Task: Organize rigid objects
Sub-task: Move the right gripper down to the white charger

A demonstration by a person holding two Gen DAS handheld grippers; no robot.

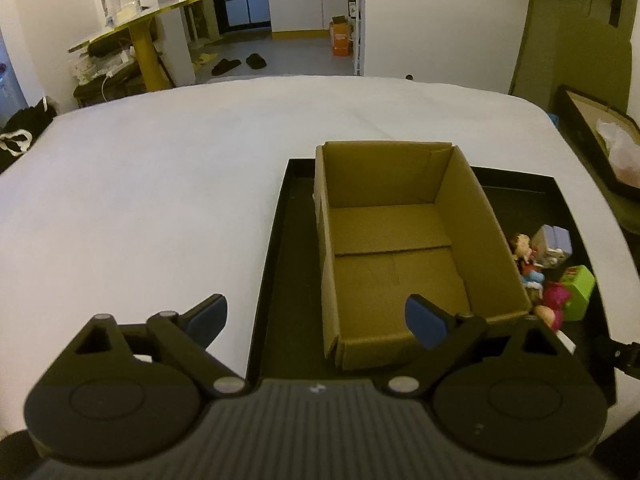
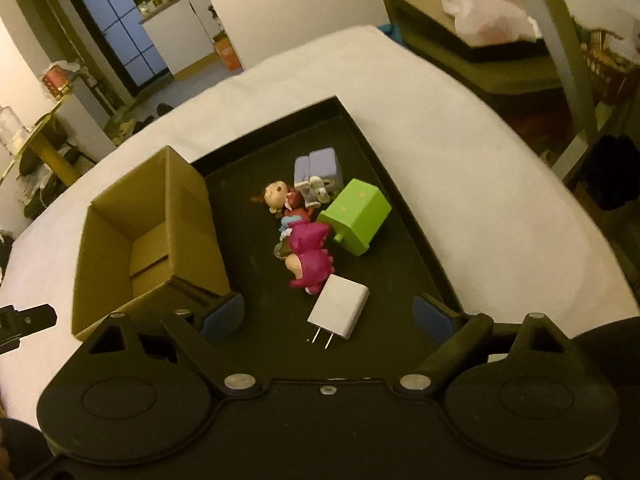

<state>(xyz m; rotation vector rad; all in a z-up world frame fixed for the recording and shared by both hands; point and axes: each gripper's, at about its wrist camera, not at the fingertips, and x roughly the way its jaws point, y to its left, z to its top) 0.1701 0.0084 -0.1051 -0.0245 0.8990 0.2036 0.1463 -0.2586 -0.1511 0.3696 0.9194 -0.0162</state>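
Both claws hang spread and empty: the right gripper (image 2: 327, 316) over a white charger (image 2: 339, 306), the left gripper (image 1: 316, 320) before the empty cardboard box (image 1: 396, 264). Beyond, toys (image 2: 308, 220) cluster on the black tray (image 2: 404, 248).

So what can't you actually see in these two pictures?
- Left view: toys partly hidden behind the box wall; charger almost wholly hidden by the left gripper.
- Right view: box floor mostly hidden by its walls.
- Right view: doll details too small.

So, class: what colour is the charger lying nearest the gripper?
White charger; right wrist view shows it best.
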